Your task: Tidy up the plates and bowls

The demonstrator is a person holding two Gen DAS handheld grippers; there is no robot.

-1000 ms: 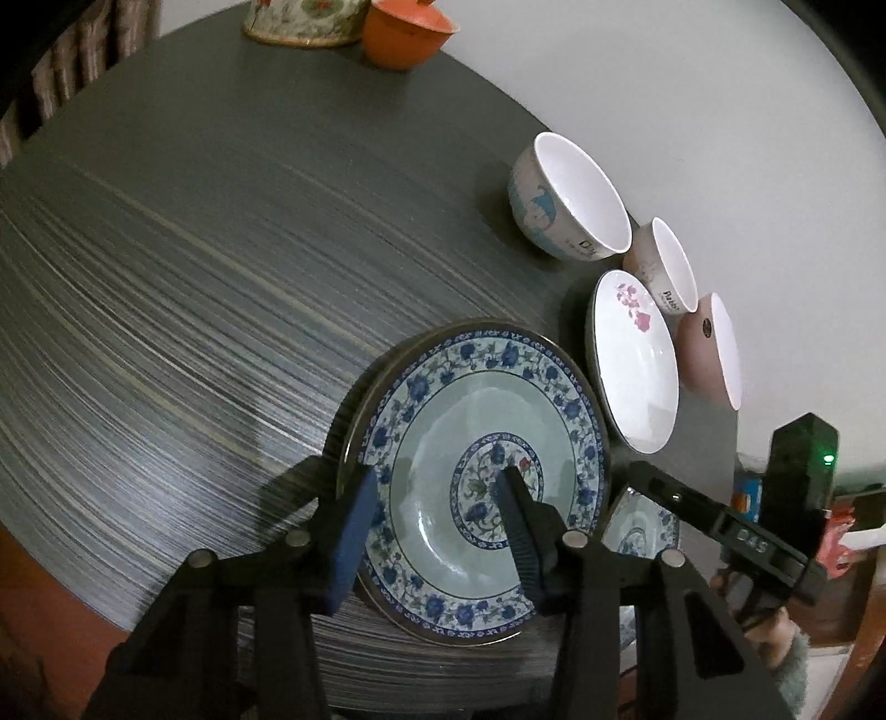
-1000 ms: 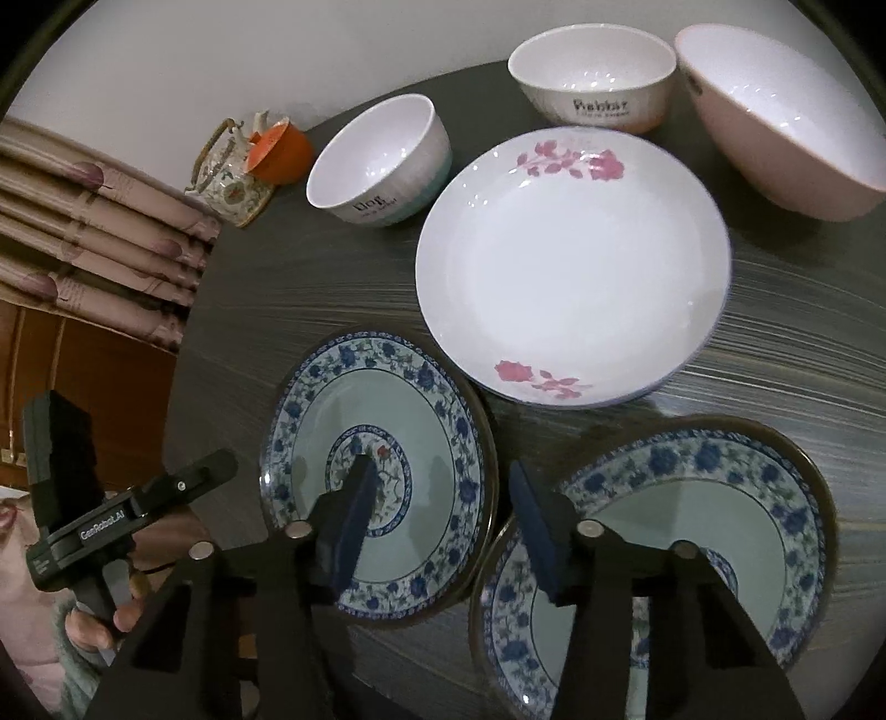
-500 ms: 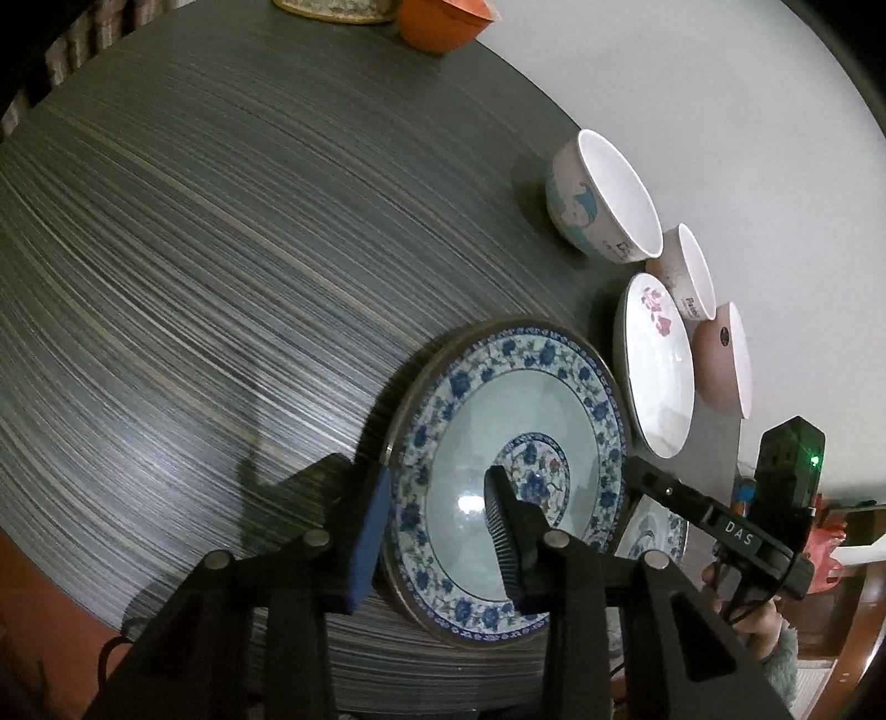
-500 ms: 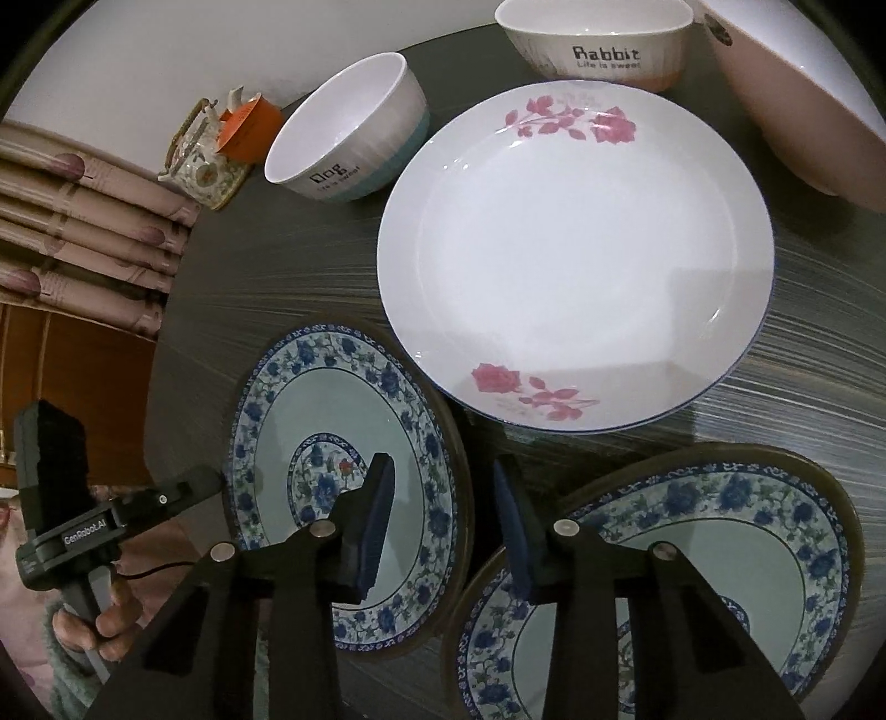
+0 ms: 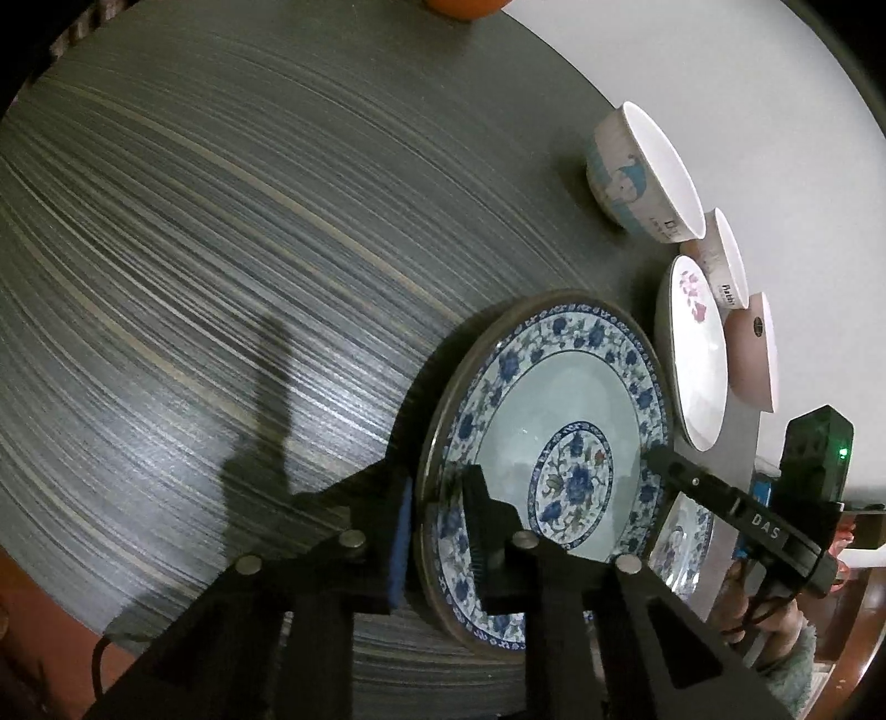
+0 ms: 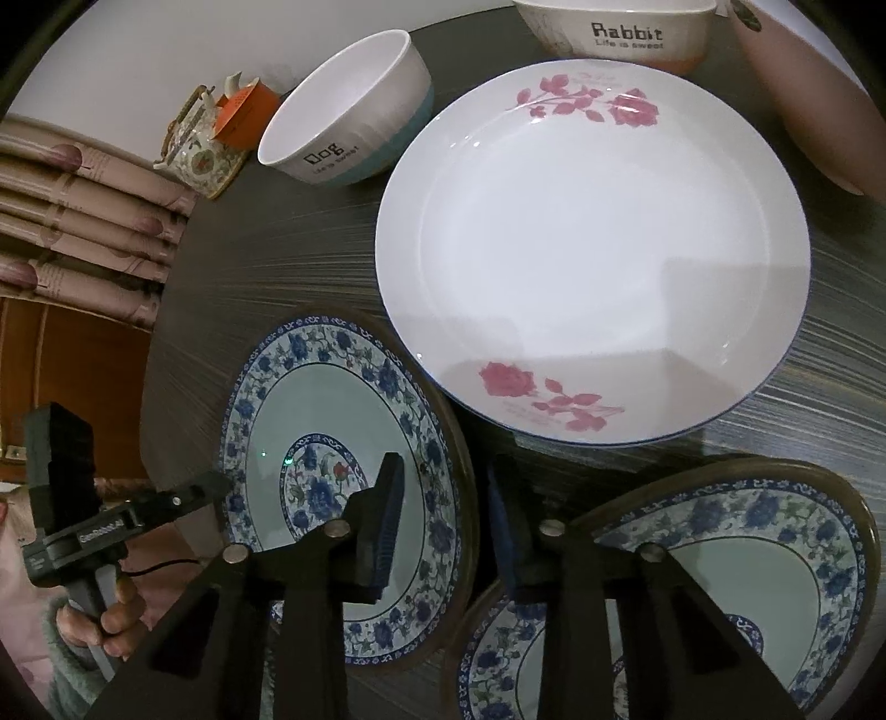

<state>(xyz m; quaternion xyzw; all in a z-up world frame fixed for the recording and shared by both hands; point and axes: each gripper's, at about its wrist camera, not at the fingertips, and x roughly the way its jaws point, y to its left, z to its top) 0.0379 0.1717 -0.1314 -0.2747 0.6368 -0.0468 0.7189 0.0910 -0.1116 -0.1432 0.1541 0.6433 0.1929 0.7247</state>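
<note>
A blue-and-white floral plate (image 5: 576, 410) (image 6: 332, 410) lies near the front edge of the dark round table (image 5: 221, 221). My left gripper (image 5: 440, 487) straddles its left rim, with the jaws closing and the pads against the rim. My right gripper (image 6: 446, 482) straddles the opposite rim. Its jaws are closing too, one finger over the plate's inside and one outside, with a slight gap left. A second blue plate (image 6: 720, 554) lies beside it. Behind sit a white rose plate (image 6: 592, 249), a "Dog" bowl (image 6: 343, 111), a "Rabbit" bowl (image 6: 614, 27) and a pink bowl (image 6: 819, 99).
A patterned teapot (image 6: 199, 144) and an orange cup (image 6: 243, 111) stand at the table's far edge. A striped cushion (image 6: 72, 221) is off the table to the left. A person's hand (image 6: 111, 609) holds the left gripper's handle. A wide bare stretch of table lies left of the plate.
Both grippers have come down onto the first blue plate, and their jaws have narrowed around its opposite rims. The dishes have not shifted.
</note>
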